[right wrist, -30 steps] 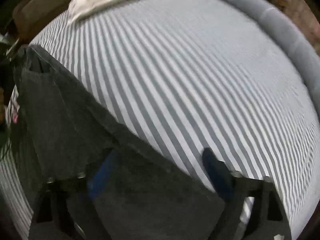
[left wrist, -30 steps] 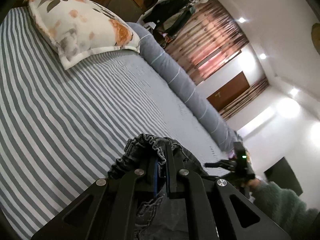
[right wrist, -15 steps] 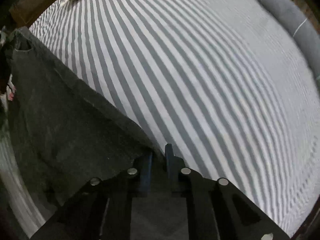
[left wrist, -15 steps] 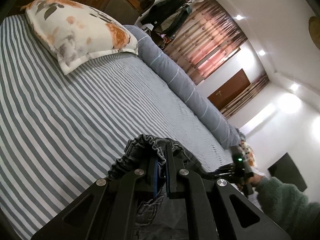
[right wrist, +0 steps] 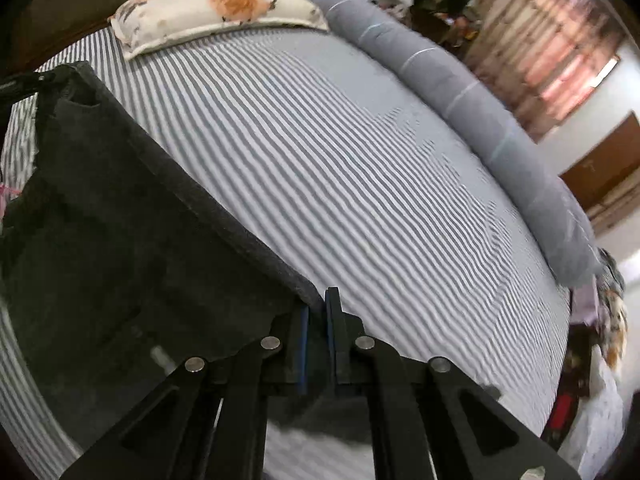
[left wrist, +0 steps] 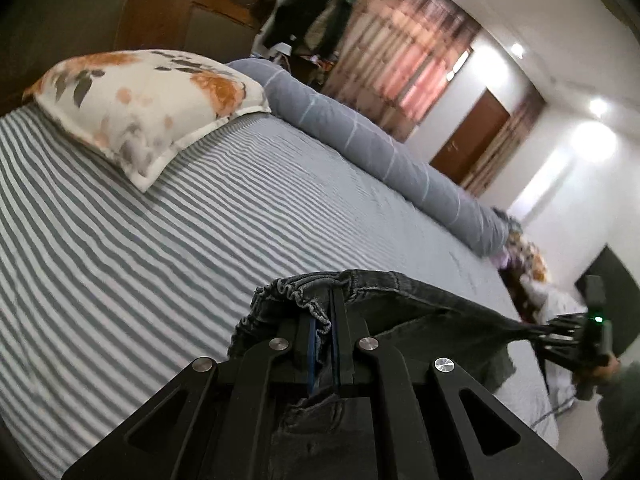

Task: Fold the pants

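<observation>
Bedroom scene: a big bed with a grey-and-white striped sheet [left wrist: 168, 216] fills most of both views, with a dark wooden headboard [left wrist: 160, 12] at the top end and pinkish striped curtains [left wrist: 404, 60] plus a brown door [left wrist: 472, 140] on the far wall. A white pillow with orange and grey flower print [left wrist: 148, 100] sits at the head corner of the bed, and a long grey-blue rolled blanket with thin pale stripes [left wrist: 376, 148] runs along the far edge of the mattress.

The dark grey denim pants with a gathered elastic waistband [left wrist: 400, 300] are off the sheet near the front edge of the bed, stretched out between the two tools. The left gripper [left wrist: 324, 320] is clamped tight on the bunched waistband, fabric pinched right between its blue pads. The right gripper [right wrist: 316, 320] is squeezed narrow on the other end of the pants, with the hem corner caught between its fingers; in the right wrist view the cloth [right wrist: 120, 220] runs taut from there up toward the left. From the left wrist view you can see that right gripper [left wrist: 560, 332] at the far end of the pants, with a little green light on it and a hand in a green sleeve [left wrist: 608, 380] behind.
</observation>
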